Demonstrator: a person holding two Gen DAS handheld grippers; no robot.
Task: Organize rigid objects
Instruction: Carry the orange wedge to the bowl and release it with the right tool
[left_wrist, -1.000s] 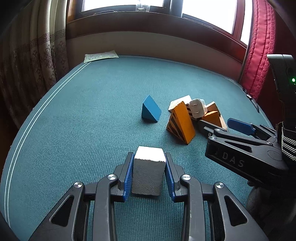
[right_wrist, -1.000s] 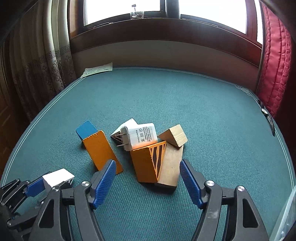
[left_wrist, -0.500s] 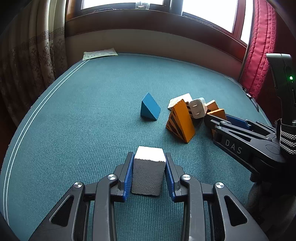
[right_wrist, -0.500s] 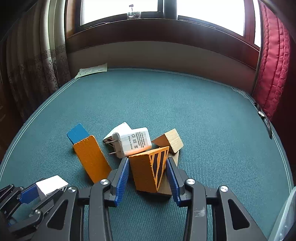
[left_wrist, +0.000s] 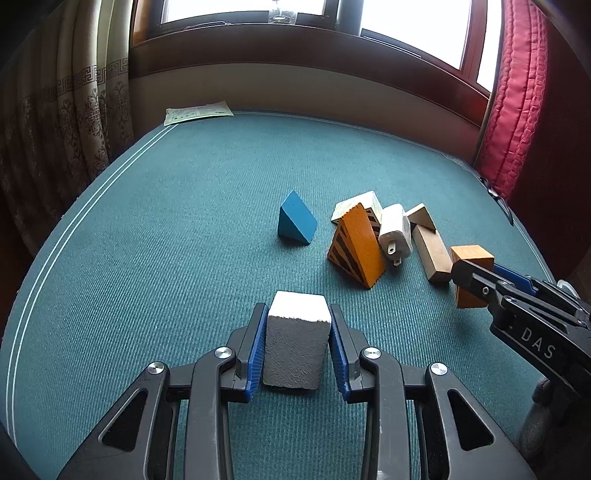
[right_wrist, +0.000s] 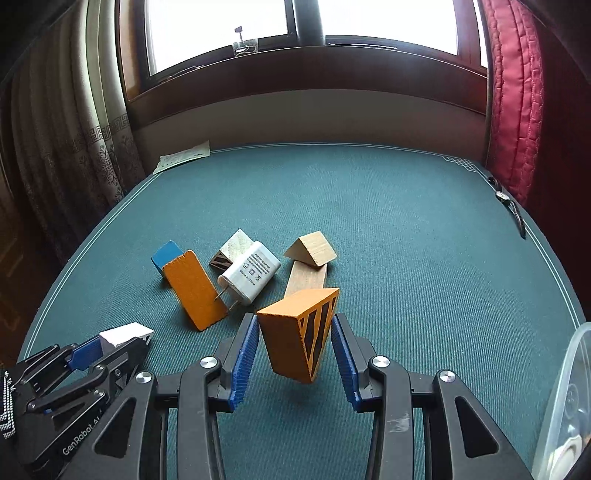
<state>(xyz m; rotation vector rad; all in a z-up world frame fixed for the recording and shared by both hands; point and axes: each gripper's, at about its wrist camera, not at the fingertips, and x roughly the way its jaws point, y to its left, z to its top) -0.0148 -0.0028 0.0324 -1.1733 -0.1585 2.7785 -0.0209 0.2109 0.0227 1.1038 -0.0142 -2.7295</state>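
While gripped: striped orange wooden wedge (right_wrist: 299, 339)

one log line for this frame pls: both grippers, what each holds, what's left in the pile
left gripper: shut on white block | right gripper: shut on striped orange wedge, lifted off cloth | pile: charger, blue wedge, wood pieces

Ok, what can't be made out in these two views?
- Clear tub: cut off by the right wrist view's edge, contents unreadable.
- Charger label: too small to read.
- Blue block: mostly hidden behind the orange plank.
- White block underside: hidden between the left tool fingers.
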